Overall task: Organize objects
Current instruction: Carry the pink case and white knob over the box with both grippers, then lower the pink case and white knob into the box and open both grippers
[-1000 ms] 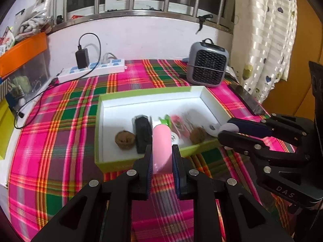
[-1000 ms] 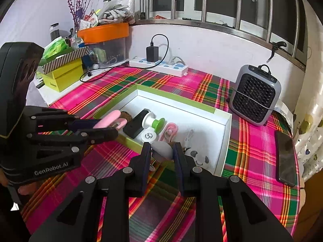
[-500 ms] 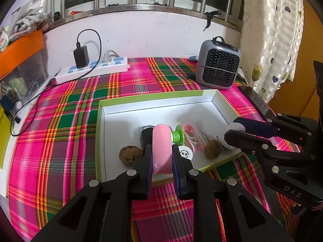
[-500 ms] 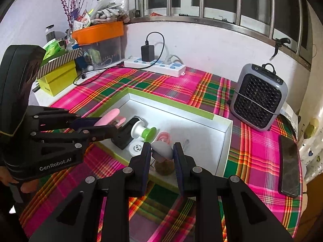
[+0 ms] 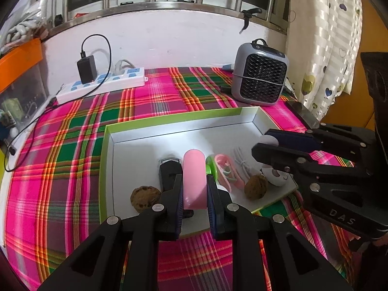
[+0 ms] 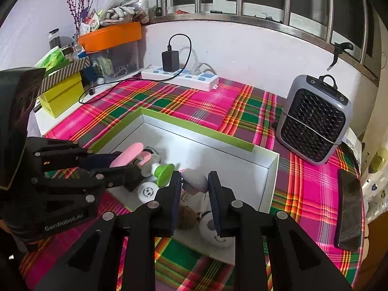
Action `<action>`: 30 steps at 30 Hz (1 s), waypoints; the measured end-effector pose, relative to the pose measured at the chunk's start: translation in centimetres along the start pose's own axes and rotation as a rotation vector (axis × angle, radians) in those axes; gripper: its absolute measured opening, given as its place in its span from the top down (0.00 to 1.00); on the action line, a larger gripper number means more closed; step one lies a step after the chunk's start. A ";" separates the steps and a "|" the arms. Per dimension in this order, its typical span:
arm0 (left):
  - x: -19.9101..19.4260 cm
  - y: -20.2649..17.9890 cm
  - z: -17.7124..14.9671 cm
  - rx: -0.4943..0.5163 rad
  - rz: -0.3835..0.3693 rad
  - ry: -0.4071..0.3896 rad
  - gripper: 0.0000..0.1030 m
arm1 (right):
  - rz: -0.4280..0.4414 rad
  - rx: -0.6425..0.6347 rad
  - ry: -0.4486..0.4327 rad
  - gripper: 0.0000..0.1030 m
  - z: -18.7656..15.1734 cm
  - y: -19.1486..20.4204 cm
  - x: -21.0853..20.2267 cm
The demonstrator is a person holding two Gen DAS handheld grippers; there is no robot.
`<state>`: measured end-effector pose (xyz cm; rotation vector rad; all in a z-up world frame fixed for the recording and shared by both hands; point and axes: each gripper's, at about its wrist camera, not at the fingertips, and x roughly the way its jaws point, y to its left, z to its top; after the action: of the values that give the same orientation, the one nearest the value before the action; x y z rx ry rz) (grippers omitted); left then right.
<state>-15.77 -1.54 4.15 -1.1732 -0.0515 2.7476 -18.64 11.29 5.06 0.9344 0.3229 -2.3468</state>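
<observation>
My left gripper (image 5: 194, 190) is shut on a pink rounded bar (image 5: 194, 169), held over the near part of the green-rimmed white box (image 5: 169, 121). My right gripper (image 6: 194, 181) is shut on a small pale rounded object (image 6: 197, 180) above the box's (image 6: 194, 128) near right part. In the box lie two walnuts (image 5: 145, 197) (image 5: 255, 189), a black item (image 5: 169, 171), a green spool (image 5: 210, 168), a pink item (image 5: 225, 169), a white cable (image 5: 242, 165) and a white round piece (image 5: 276, 178). The right gripper (image 5: 264, 143) shows at the left wrist view's right edge, the left gripper (image 6: 126, 161) at the right wrist view's left.
The box sits on a pink and green plaid cloth (image 5: 60, 157). A grey heater (image 5: 259, 75) stands behind it on the right, a power strip (image 5: 101, 84) with a charger along the wall. A dark phone (image 6: 348, 208) lies at the right edge. Orange bin (image 6: 110, 35) and yellow box (image 6: 60, 94) crowd the far left.
Both grippers have moved forward over the box, so it sits nearer and lower in both views. Each keeps its hold on its object.
</observation>
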 end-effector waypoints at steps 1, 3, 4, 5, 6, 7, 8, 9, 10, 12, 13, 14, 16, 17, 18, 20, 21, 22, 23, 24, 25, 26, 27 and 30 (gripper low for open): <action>0.1 0.0 0.1 -0.001 -0.003 0.000 0.85 | 0.001 0.002 0.001 0.77 0.1 -0.1 0.2; 0.4 -0.1 0.2 0.000 -0.008 0.000 0.85 | -0.003 0.003 0.004 0.77 0.2 -0.1 0.5; 0.6 -0.1 0.2 0.001 -0.009 0.001 0.85 | -0.003 0.007 0.006 0.77 0.2 -0.2 0.7; 0.8 -0.1 0.2 0.001 -0.012 0.002 0.85 | -0.001 0.010 0.009 0.77 0.2 -0.3 0.9; 0.9 -0.2 0.2 0.001 -0.016 0.004 0.85 | 0.000 0.012 0.012 0.77 0.2 -0.3 1.1; 1.0 -0.2 0.2 0.002 -0.018 0.007 0.85 | -0.001 0.013 0.017 0.77 0.1 -0.4 1.3; 1.1 -0.2 0.2 0.004 -0.020 0.009 0.85 | -0.001 0.014 0.021 0.77 0.1 -0.4 1.5; 1.3 -0.2 0.2 0.005 -0.021 0.012 0.85 | 0.001 0.015 0.025 0.77 0.0 -0.4 1.7; 1.3 -0.3 0.1 0.007 -0.022 0.014 0.85 | 0.001 0.015 0.030 0.77 -0.1 -0.4 1.8; 1.4 -0.4 0.1 0.013 -0.024 0.012 0.85 | -0.003 0.015 0.041 0.77 -0.2 -0.5 2.2; 1.5 -0.4 0.1 0.014 -0.024 0.013 0.85 | -0.004 0.017 0.048 0.77 -0.2 -0.5 2.4; 1.6 -0.4 0.1 0.014 -0.024 0.014 0.85 | -0.005 0.018 0.053 0.77 -0.2 -0.6 2.6; 1.7 -0.6 0.1 0.018 -0.025 0.018 0.85 | -0.008 0.021 0.064 0.77 -0.4 -0.7 3.0; 1.8 -0.7 0.1 0.021 -0.026 0.019 0.85 | -0.010 0.021 0.069 0.77 -0.5 -0.7 3.1; 1.8 -0.8 0.0 0.024 -0.026 0.020 0.85 | -0.011 0.023 0.072 0.77 -0.5 -0.8 3.3; 1.9 -1.0 0.0 0.031 -0.026 0.019 0.85 | -0.013 0.024 0.078 0.77 -0.6 -0.8 3.4; 1.9 -1.0 0.1 0.033 -0.026 0.019 0.85 | -0.014 0.023 0.080 0.77 -0.7 -0.8 3.5; 1.9 -1.1 0.1 0.035 -0.025 0.018 0.85 | -0.017 0.023 0.081 0.77 -0.7 -0.8 3.5; 1.9 -1.1 0.1 0.034 -0.023 0.016 0.85 | -0.019 0.023 0.083 0.77 -0.7 -0.8 3.5; 1.9 -1.1 0.2 0.032 -0.023 0.015 0.85 | -0.020 0.025 0.085 0.77 -0.8 -0.9 3.6; 2.0 -1.0 0.2 0.031 -0.022 0.013 0.85 | -0.019 0.025 0.088 0.77 -0.7 -0.8 3.8; 2.1 -1.0 0.3 0.028 -0.019 0.012 0.85 | -0.019 0.026 0.090 0.77 -0.7 -0.8 3.8; 2.2 -1.0 0.3 0.026 -0.013 0.012 0.85 | -0.019 0.025 0.091 0.77 -0.8 -0.8 3.9; 2.4 -0.8 0.4 0.018 -0.009 0.008 0.84 | -0.019 0.019 0.095 0.77 -0.8 -0.7 4.0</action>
<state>-17.54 -0.34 2.80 -1.1770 -0.0316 2.7295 -20.92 10.44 1.74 1.0584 0.3497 -2.3312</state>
